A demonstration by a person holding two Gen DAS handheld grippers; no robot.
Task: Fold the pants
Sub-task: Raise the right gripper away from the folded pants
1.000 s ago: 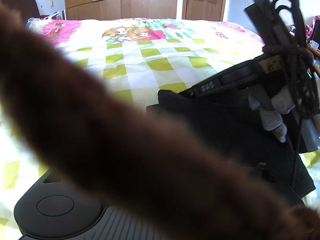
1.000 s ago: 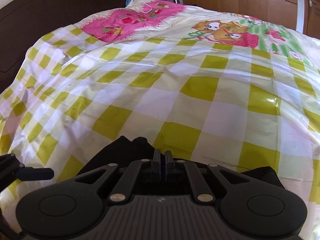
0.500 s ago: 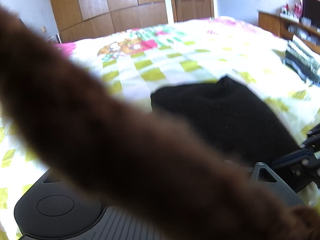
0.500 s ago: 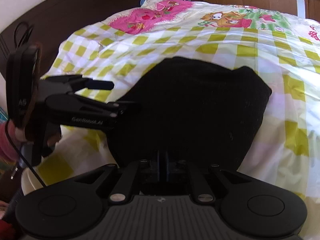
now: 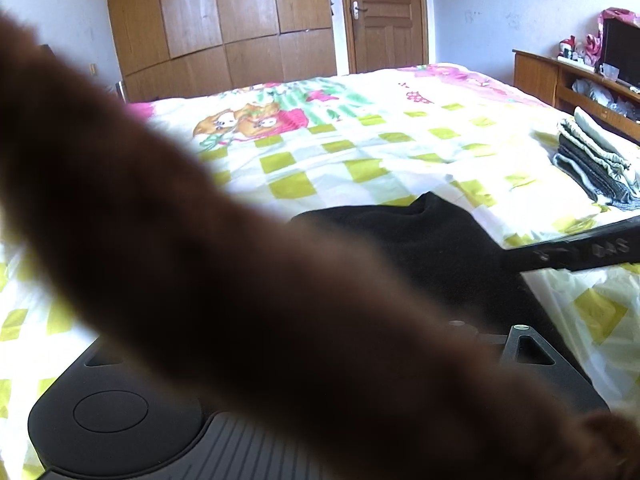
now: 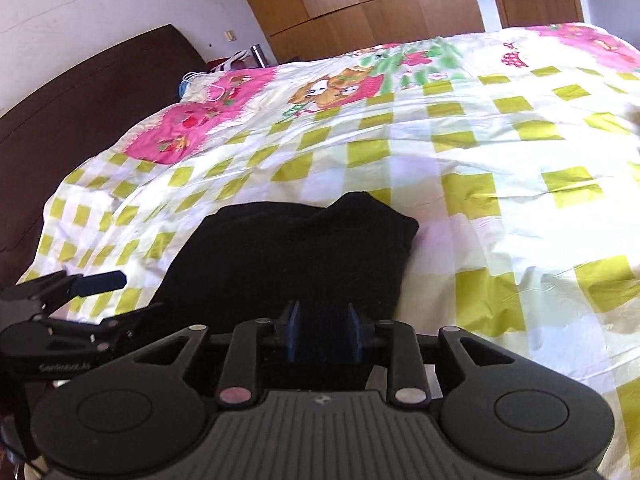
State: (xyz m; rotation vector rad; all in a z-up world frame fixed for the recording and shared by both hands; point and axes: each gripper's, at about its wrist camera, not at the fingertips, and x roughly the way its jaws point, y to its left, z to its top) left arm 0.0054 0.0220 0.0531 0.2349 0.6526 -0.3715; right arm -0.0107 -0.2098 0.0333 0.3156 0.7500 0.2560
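Note:
The black pants point(image 6: 292, 256) lie folded in a compact block on the checked bedspread point(image 6: 480, 152). My right gripper point(image 6: 323, 336) hovers open just over their near edge, its blue pads apart with nothing gripped. At the left of the right wrist view, my left gripper point(image 6: 136, 294) has its two fingers apart beside the pants' left edge. In the left wrist view a blurred brown furry band point(image 5: 240, 280) hides my left fingers. Behind it are the pants point(image 5: 420, 240) and one finger point(image 5: 572, 250) of the right gripper.
A stack of folded grey and pale clothes point(image 5: 596, 164) rests near the bed's right edge. A dark headboard point(image 6: 80, 120) stands to the left. A wooden wardrobe point(image 5: 220, 28) and door point(image 5: 384, 16) stand behind the bed, and a cluttered wooden desk point(image 5: 560, 76) stands to the right.
My right gripper was shut and has opened, letting go of the pants. Both grippers have drawn back from the folded pants, which now lie still.

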